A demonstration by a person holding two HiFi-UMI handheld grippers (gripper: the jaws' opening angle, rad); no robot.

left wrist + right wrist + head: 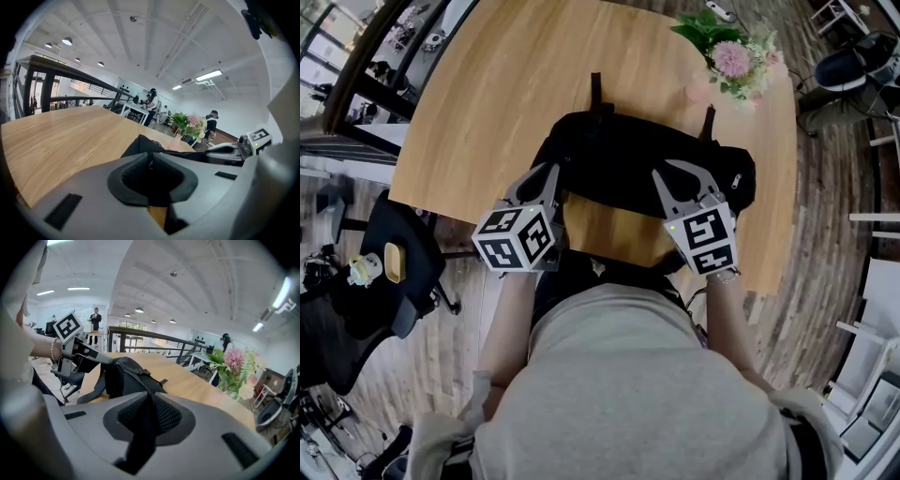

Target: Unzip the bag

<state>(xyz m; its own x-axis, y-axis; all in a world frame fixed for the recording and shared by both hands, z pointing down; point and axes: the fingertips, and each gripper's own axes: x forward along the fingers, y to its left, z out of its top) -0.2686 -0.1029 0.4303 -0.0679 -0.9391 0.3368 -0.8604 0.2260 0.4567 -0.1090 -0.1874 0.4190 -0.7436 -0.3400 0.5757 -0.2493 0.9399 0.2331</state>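
Note:
A black bag [647,159] lies on the wooden table [487,94], close to its near edge. My left gripper [551,175] is at the bag's near left corner. In the left gripper view it [151,157] is shut, its tips meet against the black fabric [145,145], and a small metal glint shows between the pads. My right gripper [673,173] is at the bag's near right side. In the right gripper view a black strip of the bag runs down between its closed-up pads [150,397]. The bag [126,376] and the left gripper [101,359] show beyond.
A vase of pink flowers [727,56] stands at the table's far right corner. A black office chair [394,262] is on the floor to the left, and more chairs [853,66] at the right. Several people stand in the background [152,101].

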